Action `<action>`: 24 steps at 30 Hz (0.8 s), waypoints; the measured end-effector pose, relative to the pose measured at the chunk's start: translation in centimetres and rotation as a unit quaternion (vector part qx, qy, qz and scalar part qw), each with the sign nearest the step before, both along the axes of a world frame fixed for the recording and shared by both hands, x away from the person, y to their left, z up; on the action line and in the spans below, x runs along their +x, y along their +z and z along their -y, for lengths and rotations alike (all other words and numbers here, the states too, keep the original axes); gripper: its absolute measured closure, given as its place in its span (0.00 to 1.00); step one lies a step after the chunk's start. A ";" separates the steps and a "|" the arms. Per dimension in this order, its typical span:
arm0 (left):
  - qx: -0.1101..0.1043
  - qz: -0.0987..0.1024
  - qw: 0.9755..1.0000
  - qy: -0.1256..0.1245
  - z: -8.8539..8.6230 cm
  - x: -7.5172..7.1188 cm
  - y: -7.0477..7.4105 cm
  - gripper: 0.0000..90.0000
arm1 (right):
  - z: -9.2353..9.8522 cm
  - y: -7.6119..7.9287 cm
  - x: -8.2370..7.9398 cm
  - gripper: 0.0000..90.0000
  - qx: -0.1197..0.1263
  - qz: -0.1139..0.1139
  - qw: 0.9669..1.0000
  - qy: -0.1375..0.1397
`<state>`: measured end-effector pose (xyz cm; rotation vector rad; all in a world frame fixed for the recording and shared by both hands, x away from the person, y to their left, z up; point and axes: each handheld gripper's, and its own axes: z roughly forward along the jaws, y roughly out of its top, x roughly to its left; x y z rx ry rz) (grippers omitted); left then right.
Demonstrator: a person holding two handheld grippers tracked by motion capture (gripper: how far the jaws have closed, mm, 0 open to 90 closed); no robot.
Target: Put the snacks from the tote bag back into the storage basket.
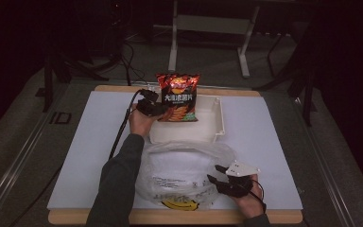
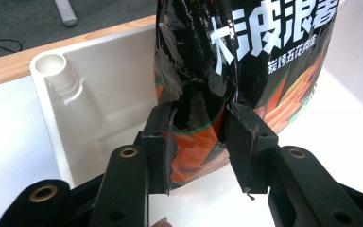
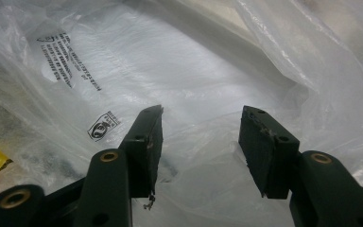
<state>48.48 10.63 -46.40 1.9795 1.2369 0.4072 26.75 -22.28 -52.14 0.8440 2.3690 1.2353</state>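
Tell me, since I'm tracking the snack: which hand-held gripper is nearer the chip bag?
Left. The left hand-held gripper has its jaws around the chip bag in the white tray; the right hand-held gripper sits apart, at the clear plastic bag.

loc: lab/test rig | evid: dark rm, white-topped bench (image 1: 274, 142), loose floor cables (image 1: 127, 56), metal stand legs (image 1: 208, 28)
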 end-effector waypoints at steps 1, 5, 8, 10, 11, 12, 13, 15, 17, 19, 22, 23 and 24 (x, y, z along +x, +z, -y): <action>-0.005 0.001 1.000 -0.001 0.0 0.0 0.0 0.69 | 0.0 0.0 0.0 0.55 0.000 0.000 1.000 0.000; -0.031 0.015 0.999 -0.008 -0.6 -0.4 0.1 0.68 | 0.1 0.0 0.0 0.55 0.001 0.000 1.000 -0.001; -0.040 0.017 0.999 -0.011 -1.0 -0.6 0.3 0.68 | 0.0 0.0 0.0 0.55 0.000 0.000 1.000 0.001; -0.045 0.022 0.999 -0.017 -1.1 -0.8 0.6 0.69 | 0.0 -0.1 0.0 0.55 -0.001 0.000 1.000 0.001; -0.048 0.026 0.998 -0.018 -1.1 -0.9 0.8 0.68 | -0.1 -0.1 0.0 0.55 -0.001 -0.001 1.000 0.001; -0.049 0.028 0.998 -0.020 -1.1 -0.9 0.9 0.68 | -0.1 -0.1 0.0 0.55 -0.001 -0.002 1.000 0.001; -0.051 0.030 0.998 -0.021 -1.2 -1.0 1.0 0.69 | -0.1 -0.1 0.0 0.55 -0.002 -0.002 1.000 0.001; -0.054 0.033 0.998 -0.025 -1.3 -1.1 1.2 0.69 | -0.1 -0.1 0.0 0.55 -0.002 -0.002 1.000 0.000; -0.053 0.035 0.998 -0.027 -1.4 -1.3 1.4 0.69 | -0.1 -0.1 0.0 0.55 -0.002 -0.002 1.000 0.001; -0.056 0.037 0.997 -0.030 -1.5 -1.4 1.6 0.69 | -0.1 -0.1 0.0 0.55 -0.002 -0.002 1.000 0.001; -0.057 0.039 0.997 -0.034 -1.6 -1.6 1.8 0.69 | -0.1 -0.1 0.0 0.55 -0.002 -0.001 1.000 0.001; -0.056 0.040 0.997 -0.036 -1.6 -1.6 1.8 0.69 | -0.1 -0.1 0.0 0.55 -0.002 -0.001 1.000 0.001; -0.056 0.040 0.997 -0.037 -1.6 -1.7 1.9 0.69 | -0.1 -0.1 0.0 0.55 -0.002 -0.001 1.000 0.001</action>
